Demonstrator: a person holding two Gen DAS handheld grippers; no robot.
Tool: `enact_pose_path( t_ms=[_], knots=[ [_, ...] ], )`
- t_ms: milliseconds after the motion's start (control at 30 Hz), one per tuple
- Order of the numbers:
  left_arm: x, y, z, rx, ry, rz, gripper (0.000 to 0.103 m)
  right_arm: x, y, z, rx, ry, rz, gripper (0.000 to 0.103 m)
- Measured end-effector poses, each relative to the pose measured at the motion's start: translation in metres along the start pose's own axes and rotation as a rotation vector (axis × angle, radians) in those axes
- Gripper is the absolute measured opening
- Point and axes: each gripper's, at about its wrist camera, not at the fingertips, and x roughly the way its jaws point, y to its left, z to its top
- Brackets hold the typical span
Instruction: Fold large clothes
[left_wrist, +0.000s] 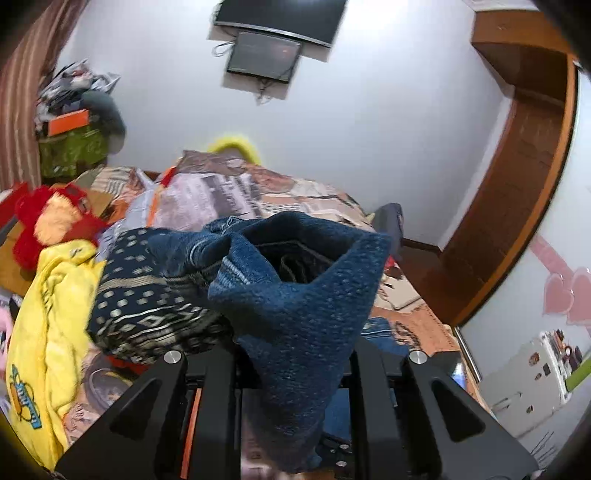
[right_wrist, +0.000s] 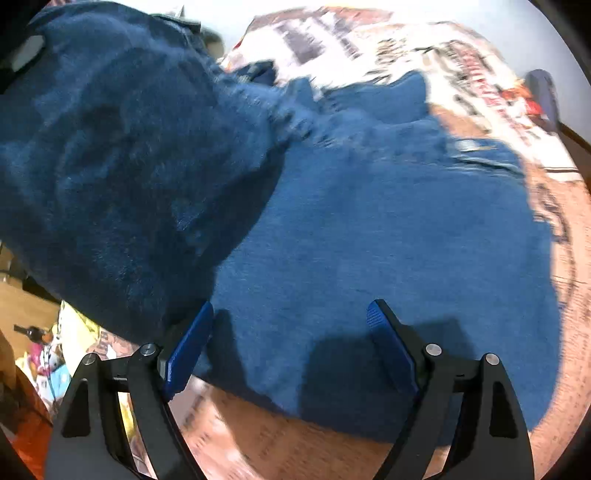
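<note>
Blue fleece garment (left_wrist: 295, 295) lifted at one end over the bed.

We see the left gripper (left_wrist: 295, 373) clenched on a bunched fold of the garment, which rises in front of its camera — the rest lies spread flat on the patterned bedspread (right_wrist: 546, 258). Our right gripper (right_wrist: 291, 332) hangs released above the flat part, blue pads (right_wrist: 188, 350) wide apart, gripping nothing. A yellow garment (left_wrist: 48, 314) lies beside it.

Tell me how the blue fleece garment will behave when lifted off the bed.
The blue fleece garment is probably floppy: it droops in folds from the left gripper. Likely light though bulky, with a thick pile. It should not slip easily, since the nap looks grippy.
</note>
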Motion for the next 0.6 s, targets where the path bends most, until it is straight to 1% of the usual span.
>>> enact_pose_path(
  t_ms=[67,100,133,267,333,367,433,500,600],
  knots=[
    [0.01,-0.022,0.0,0.041,0.011,-0.027,0.014,-0.023,-0.019,-0.01,0.014,-0.055,-0.052,0.083],
    [0.018,-0.041,-0.001,0.074,0.023,-0.053,0.014,-0.031,-0.027,-0.013,0.022,-0.072,-0.071,0.083],
    [0.024,-0.052,-0.003,0.094,0.032,-0.07,0.014,-0.045,-0.043,-0.021,0.044,-0.097,-0.11,0.083],
    [0.058,-0.112,-0.021,0.165,0.103,-0.159,0.014,-0.075,-0.089,-0.042,0.142,-0.132,-0.225,0.083],
    [0.078,-0.142,-0.04,0.209,0.156,-0.209,0.014,-0.085,-0.115,-0.054,0.195,-0.133,-0.307,0.083],
    [0.087,-0.155,-0.05,0.23,0.188,-0.228,0.014,-0.089,-0.122,-0.058,0.214,-0.13,-0.33,0.083],
    [0.11,-0.177,-0.075,0.28,0.286,-0.237,0.014,-0.093,-0.138,-0.069,0.251,-0.116,-0.357,0.083],
    [0.131,-0.19,-0.102,0.337,0.395,-0.218,0.015,-0.098,-0.152,-0.082,0.291,-0.1,-0.367,0.083],
    [0.138,-0.196,-0.127,0.412,0.475,-0.189,0.018,-0.102,-0.159,-0.088,0.309,-0.1,-0.372,0.083]
  ],
)
